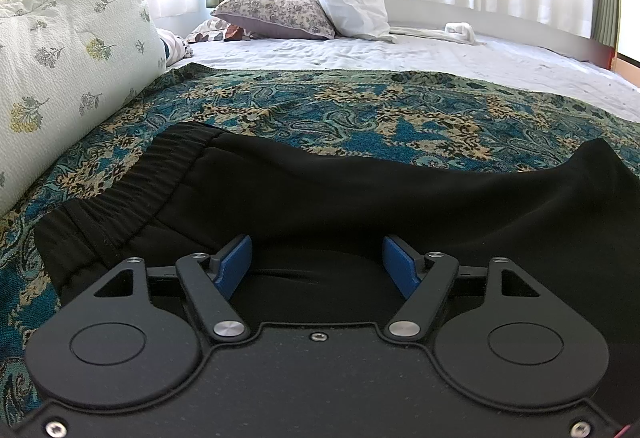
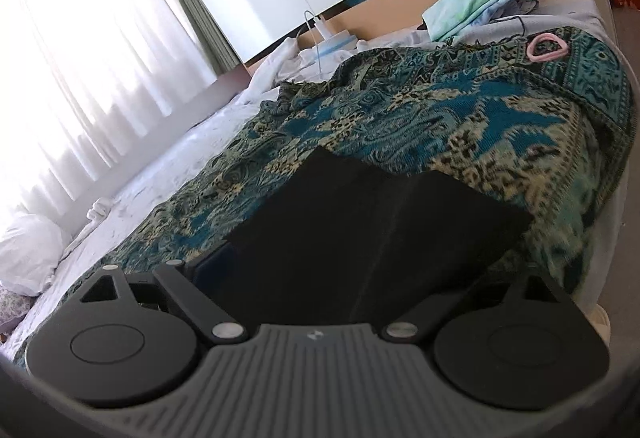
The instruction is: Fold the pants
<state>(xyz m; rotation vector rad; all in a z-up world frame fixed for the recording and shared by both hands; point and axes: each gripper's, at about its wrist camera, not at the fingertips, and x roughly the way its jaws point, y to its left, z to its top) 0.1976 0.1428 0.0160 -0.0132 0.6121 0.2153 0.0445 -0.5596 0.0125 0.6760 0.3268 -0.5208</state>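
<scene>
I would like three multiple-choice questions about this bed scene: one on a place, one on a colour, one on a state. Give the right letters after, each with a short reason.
1. Where do the pants lie?
A. on the patterned blanket
B. on the white pillow
C. on the floor

2. What colour are the pads on the left gripper?
A. red
B. blue
C. yellow

3. How do the left gripper's jaws stand?
A. shut on the waistband
B. shut on a pillow
C. open, apart over the black cloth

Answers:
1 A, the patterned blanket shows all around the pants.
2 B, both pads are blue.
3 C, a wide gap shows between the pads, with nothing clamped.
</scene>
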